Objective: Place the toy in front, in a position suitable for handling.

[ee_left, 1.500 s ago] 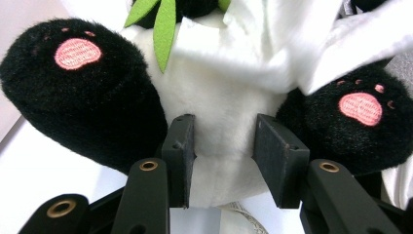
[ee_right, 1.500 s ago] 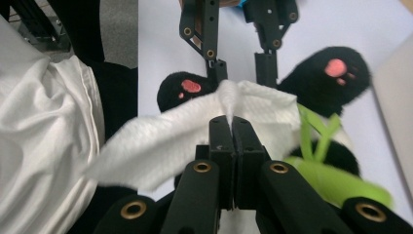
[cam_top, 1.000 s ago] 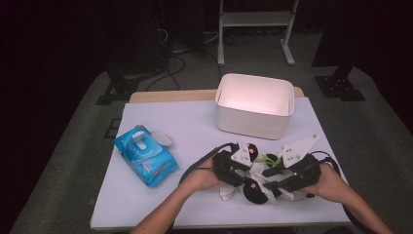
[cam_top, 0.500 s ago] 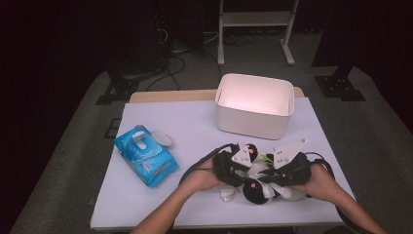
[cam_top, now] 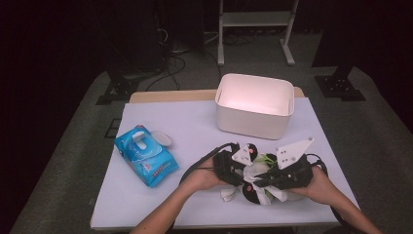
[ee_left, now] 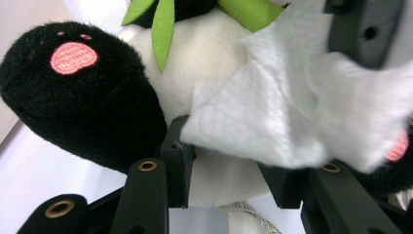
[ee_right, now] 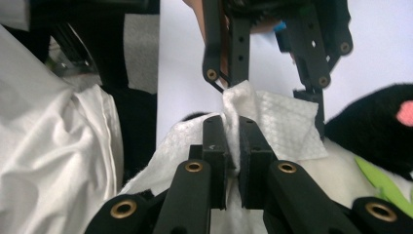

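A black-and-white plush panda (cam_top: 256, 171) with green leaves lies at the table's near right, between both hands. My left gripper (cam_top: 238, 170) comes at it from the left. In the left gripper view its jaws (ee_left: 229, 180) press on the panda's white belly (ee_left: 214, 53), beside a black foot (ee_left: 83, 97). A white wet wipe (ee_left: 292, 112) lies over the belly. My right gripper (cam_top: 272, 178) comes from the right. Its jaws (ee_right: 233, 161) are shut on a pinched fold of that wipe (ee_right: 282, 122), with the left gripper (ee_right: 263, 73) just beyond.
A white plastic bin (cam_top: 255, 105) stands behind the hands, at the back right. A blue pack of wipes (cam_top: 146, 156) with its lid flipped open lies at the left. Crumpled white fabric (ee_right: 48, 161) sits beside the right gripper. The table's front edge (cam_top: 209, 225) is close to the forearms.
The right gripper has shifted a little leftward onto the panda and its jaws have come together on the wipe. The left gripper and the panda have stayed put.
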